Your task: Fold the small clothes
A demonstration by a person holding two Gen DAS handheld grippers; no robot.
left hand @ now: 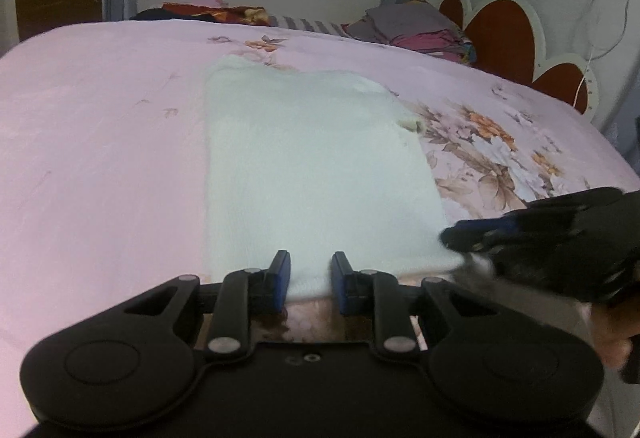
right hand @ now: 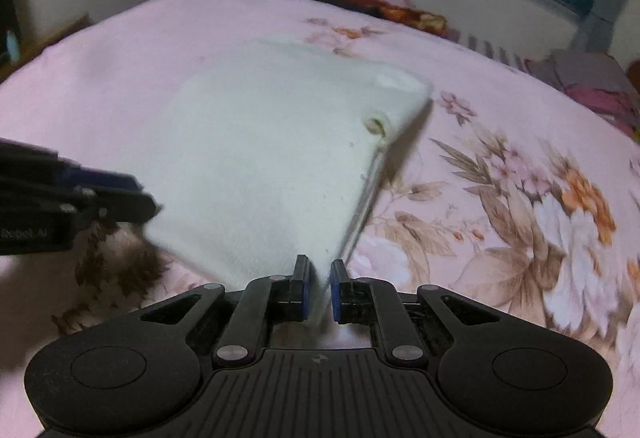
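Both tools pinch the near edge of the white cloth

My left tool (left hand: 310,280) and right tool (right hand: 320,288) each clamp the white cloth (left hand: 312,174), which stretches ahead across the bed (left hand: 100,126), folded narrow; I judge another fold remains.

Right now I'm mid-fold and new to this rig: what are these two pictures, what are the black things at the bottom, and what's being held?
Each picture comes from a camera on a hand-held gripper, looking forward along its two blue-padded jaws. One view is from the left gripper, the other from the right gripper. The black shapes at the bottom are the grippers' own bodies. Each also shows at the edge of the other's picture. A pale cloth lies on a pink floral bed. Each gripper has the cloth's near edge between its jaws and seems to pinch it; the right side is lifted, with a shadow beneath. Folded clothes sit by the headboard.
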